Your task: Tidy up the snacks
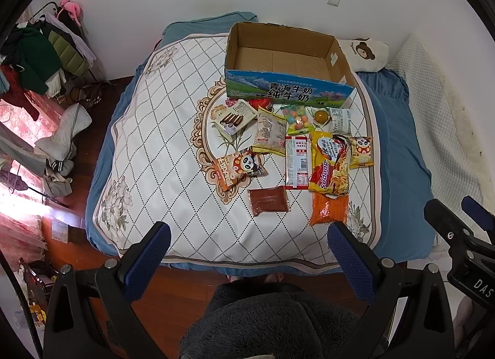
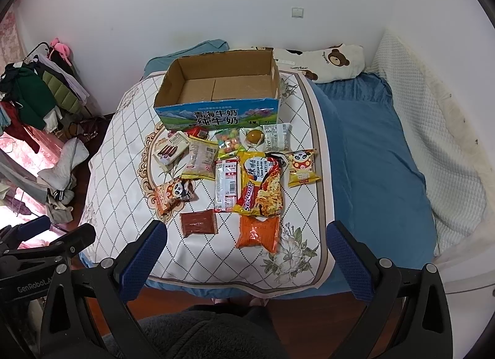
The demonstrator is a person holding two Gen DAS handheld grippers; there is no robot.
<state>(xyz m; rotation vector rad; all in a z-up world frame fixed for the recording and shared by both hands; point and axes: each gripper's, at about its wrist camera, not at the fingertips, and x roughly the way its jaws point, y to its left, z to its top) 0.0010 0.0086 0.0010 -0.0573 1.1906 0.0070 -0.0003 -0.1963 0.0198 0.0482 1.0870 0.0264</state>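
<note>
An open, empty cardboard milk box stands at the far side of a quilted bed cover. Several snack packets lie in front of it: a yellow Sedaap noodle pack, an orange bag, a dark red sachet, panda packets, a biscuit box. My left gripper and right gripper are open and empty, held above the bed's near edge.
The bed cover lies on a blue sheet. A bear pillow lies behind the box. Clothes on a rack and a pile on the wooden floor are at the left. White wall behind.
</note>
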